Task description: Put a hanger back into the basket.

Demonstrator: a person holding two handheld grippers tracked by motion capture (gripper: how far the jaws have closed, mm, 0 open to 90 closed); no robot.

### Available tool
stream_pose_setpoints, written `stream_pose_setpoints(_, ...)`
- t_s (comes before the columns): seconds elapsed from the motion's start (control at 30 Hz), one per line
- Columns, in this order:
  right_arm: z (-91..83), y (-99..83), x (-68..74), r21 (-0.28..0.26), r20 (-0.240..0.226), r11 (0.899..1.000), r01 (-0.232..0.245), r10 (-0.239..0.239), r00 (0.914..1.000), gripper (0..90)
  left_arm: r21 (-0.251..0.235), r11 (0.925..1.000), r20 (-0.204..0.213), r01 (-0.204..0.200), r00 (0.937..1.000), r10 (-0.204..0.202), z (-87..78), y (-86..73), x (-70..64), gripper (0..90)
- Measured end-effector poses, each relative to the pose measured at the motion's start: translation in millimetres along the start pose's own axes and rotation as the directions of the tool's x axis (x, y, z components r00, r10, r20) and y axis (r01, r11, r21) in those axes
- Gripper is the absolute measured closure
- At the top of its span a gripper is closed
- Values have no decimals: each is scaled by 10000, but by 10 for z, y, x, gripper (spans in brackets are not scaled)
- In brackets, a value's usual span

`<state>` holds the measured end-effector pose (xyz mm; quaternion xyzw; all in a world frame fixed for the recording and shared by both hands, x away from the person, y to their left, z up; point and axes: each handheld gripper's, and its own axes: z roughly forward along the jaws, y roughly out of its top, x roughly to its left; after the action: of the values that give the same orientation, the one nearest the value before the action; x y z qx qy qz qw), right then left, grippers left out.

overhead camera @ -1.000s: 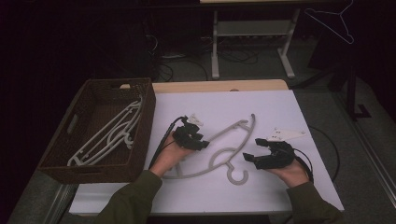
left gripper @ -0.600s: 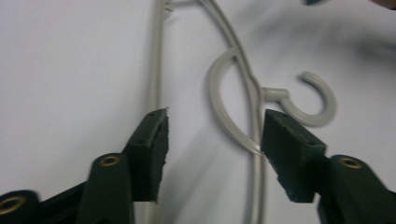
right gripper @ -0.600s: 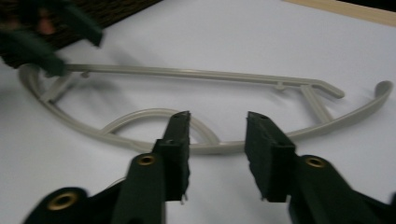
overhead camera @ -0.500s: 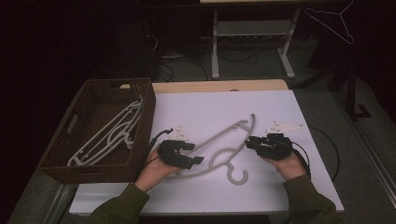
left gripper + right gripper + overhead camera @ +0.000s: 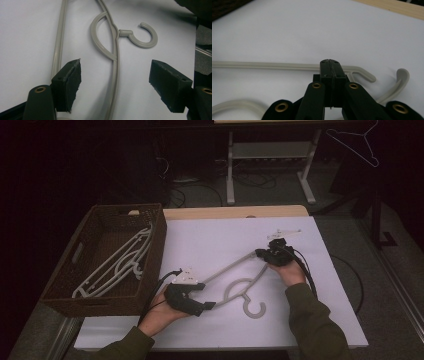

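Note:
A grey plastic hanger (image 5: 235,291) lies flat on the white table top (image 5: 215,235), its hook (image 5: 255,309) towards the front edge. My left gripper (image 5: 207,306) sits low over the hanger's left end with jaws wide open. In the left gripper view the hanger's curved arm (image 5: 116,50) runs up between the open pads (image 5: 72,82). My right gripper (image 5: 260,254) is at the hanger's far right end. In the right gripper view its jaws are pressed together (image 5: 331,61), and the straight bar (image 5: 274,65) passes just behind their tips.
A dark woven basket (image 5: 159,235) stands at the table's left and holds several pale hangers (image 5: 120,260). Black cables (image 5: 310,280) trail from both grippers. A wire hanger (image 5: 357,140) hangs at the back right, and a metal table frame (image 5: 270,155) stands beyond the table.
My right gripper has moved up and left to the hanger's right end. My left gripper has slid down and left to the hanger's lower left end. The hanger has barely shifted.

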<state>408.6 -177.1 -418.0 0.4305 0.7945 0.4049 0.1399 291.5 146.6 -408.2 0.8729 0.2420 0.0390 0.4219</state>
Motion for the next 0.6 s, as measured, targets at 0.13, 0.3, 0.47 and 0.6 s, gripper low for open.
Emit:
stream_pose_setpoints(0.13, 175, 90, -51, 393, 378, 9992, -15, 0, 9993, 897, 19, 10000, 6, -21, 10000, 21, 6, -4, 1, 254)
stream_pose_setpoints(0.3, 276, 123, -142, 643, 675, 9979, -46, 2, 9977, 898, -91, 9999, 49, -77, 10000, 77, 17, 4, -14, 254)
stream_pose_setpoints(0.47, 353, 106, -188, 867, 790, 9961, -140, 71, 9968, 898, -22, 10000, 89, -90, 9999, 90, 39, 6, -24, 254)
stream_pose_setpoints(0.6, 386, 101, -204, 818, 831, 9966, -139, 71, 9965, 898, 51, 9999, 114, -157, 9998, 156, 49, 4, -18, 255)
